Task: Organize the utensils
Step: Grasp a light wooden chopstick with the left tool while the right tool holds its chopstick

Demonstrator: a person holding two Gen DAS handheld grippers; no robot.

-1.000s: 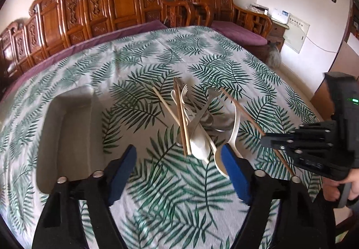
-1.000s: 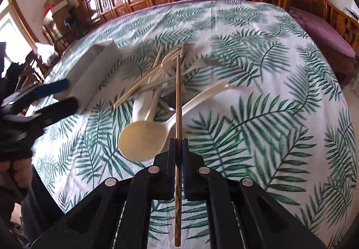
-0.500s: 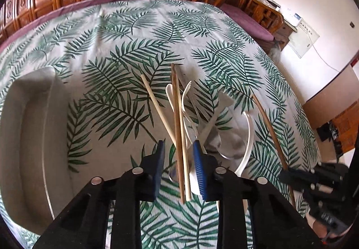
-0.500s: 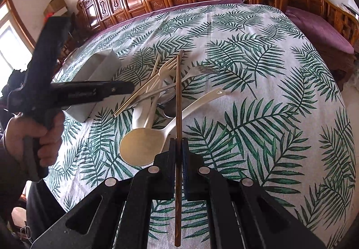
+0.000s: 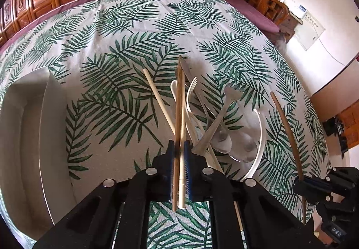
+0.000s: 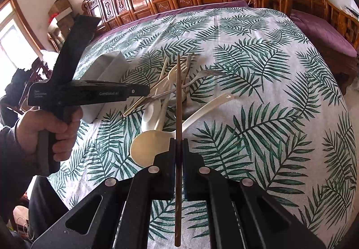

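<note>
The white tray [image 5: 27,137] lies left of the utensil pile [image 5: 213,128] on the palm-print tablecloth [image 5: 139,31]. The left gripper [image 5: 178,150] — wide open a second ago — has clamped a brown chopstick [image 5: 178,114] and apparently a pale one beside it. The right gripper [image 6: 178,148] still pinches its dark chopstick [image 6: 178,101].

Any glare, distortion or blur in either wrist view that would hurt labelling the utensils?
Left wrist view: strong fisheye bulges the tablecloth; the metal spoons look hazy with glare; white tray sharp. Right wrist view: blown-out window at left, chopstick crisp between the right gripper's fingers, dark corners.
</note>
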